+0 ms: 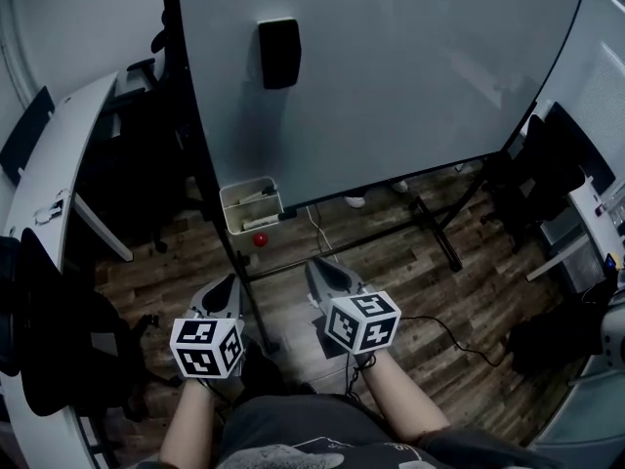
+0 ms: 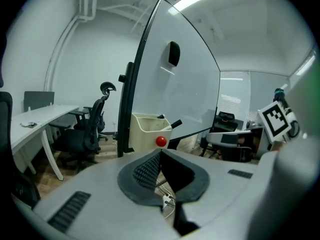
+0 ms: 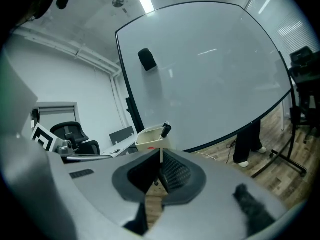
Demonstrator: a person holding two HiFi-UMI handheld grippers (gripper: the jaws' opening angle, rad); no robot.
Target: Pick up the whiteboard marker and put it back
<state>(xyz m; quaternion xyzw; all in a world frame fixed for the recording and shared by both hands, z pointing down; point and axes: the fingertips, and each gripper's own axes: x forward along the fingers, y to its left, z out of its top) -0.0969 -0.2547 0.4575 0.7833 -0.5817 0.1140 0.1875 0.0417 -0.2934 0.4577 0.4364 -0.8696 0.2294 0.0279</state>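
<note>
Both grippers are held low in front of the big white whiteboard (image 1: 391, 66). The left gripper (image 2: 161, 152) has its jaws pressed together with nothing between them. The right gripper (image 3: 161, 153) is the same, tips meeting and empty. The black-capped white whiteboard marker (image 3: 165, 130) stands in the cream plastic bin (image 1: 239, 189) at the whiteboard's lower left corner. Its long axis is tilted, with the cap uppermost, poking over the rim.
</note>
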